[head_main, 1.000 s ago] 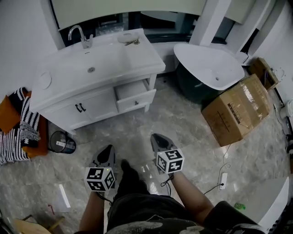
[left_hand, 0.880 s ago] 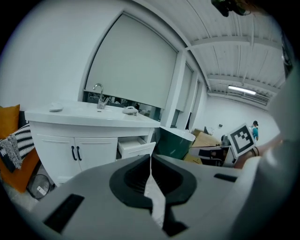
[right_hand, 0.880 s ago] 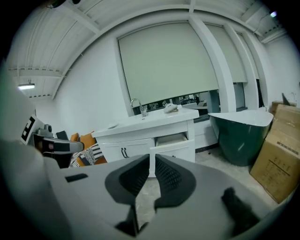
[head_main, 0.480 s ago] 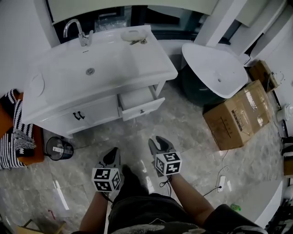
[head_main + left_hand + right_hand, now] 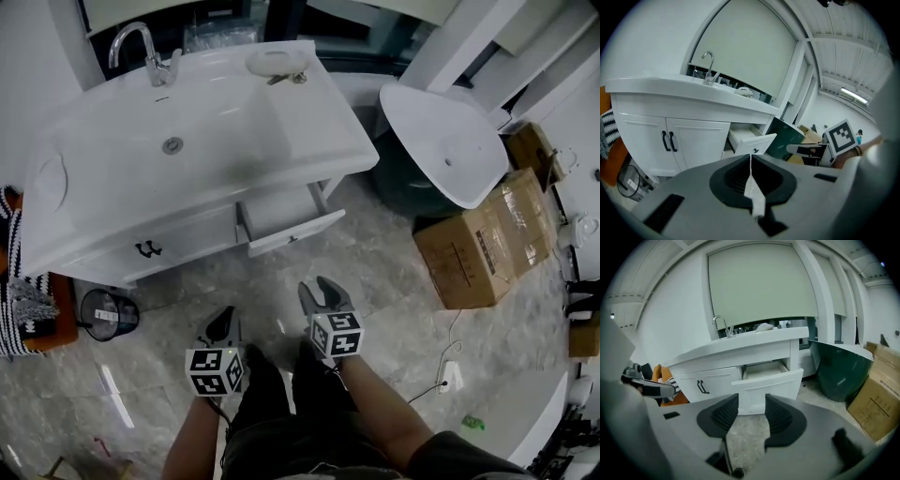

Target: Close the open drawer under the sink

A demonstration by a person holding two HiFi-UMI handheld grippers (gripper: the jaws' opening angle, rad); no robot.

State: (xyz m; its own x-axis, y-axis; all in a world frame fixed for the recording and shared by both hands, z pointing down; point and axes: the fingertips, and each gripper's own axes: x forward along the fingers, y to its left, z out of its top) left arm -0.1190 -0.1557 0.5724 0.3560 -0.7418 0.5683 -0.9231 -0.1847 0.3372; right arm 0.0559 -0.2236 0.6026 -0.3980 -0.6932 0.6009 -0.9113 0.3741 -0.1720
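Marble floor (image 5: 394, 281) lies under you. The open drawer (image 5: 286, 220) juts from the white sink cabinet (image 5: 187, 141) at twelve o'clock of your right claw (image 5: 319, 291), whose jaws have just been opening wide with nothing between them. Your left claw (image 5: 223, 322) is pinched together, empty.

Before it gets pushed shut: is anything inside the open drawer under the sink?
The visible part of the drawer shows only bare white floor, nothing in it. Its rear part is covered by the countertop.
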